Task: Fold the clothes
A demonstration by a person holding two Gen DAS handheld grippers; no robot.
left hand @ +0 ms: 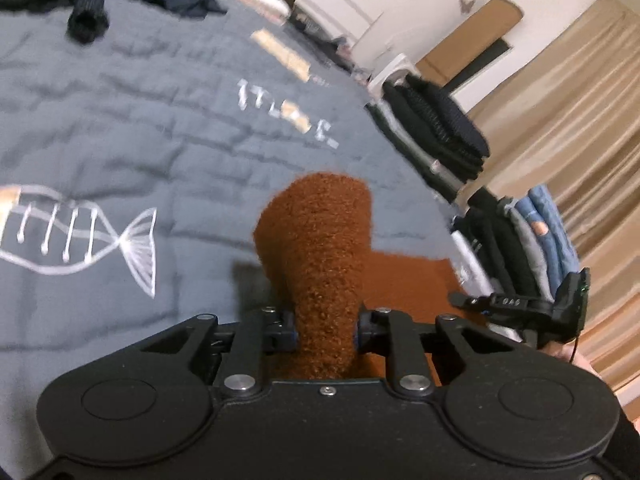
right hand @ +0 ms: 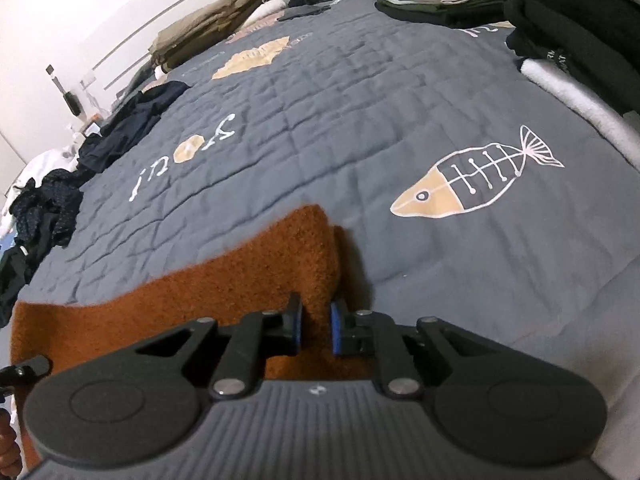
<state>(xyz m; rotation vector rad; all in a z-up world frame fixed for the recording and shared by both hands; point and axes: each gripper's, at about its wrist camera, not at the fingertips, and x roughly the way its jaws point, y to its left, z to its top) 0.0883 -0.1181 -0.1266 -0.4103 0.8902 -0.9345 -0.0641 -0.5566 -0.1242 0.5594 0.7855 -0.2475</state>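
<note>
A rust-orange fuzzy garment (left hand: 320, 248) lies on a grey quilted bedspread (left hand: 120, 120) printed with fish skeletons. My left gripper (left hand: 326, 330) is shut on a bunched, rolled-up part of it that rises ahead between the jaws. In the right wrist view the same garment (right hand: 240, 280) spreads flat to the left over the bedspread (right hand: 360, 120). My right gripper (right hand: 316, 328) is shut on the garment's right edge, and a thin fold sits between its blue pads (right hand: 335, 328).
Folded stacks of dark clothes (left hand: 440, 128) and jeans (left hand: 536, 236) stand along the bed's right side, with a beige curtain (left hand: 580, 120) behind. Loose dark clothes (right hand: 48, 208) pile up at the left edge. More folded stacks (right hand: 560, 20) sit at the far right.
</note>
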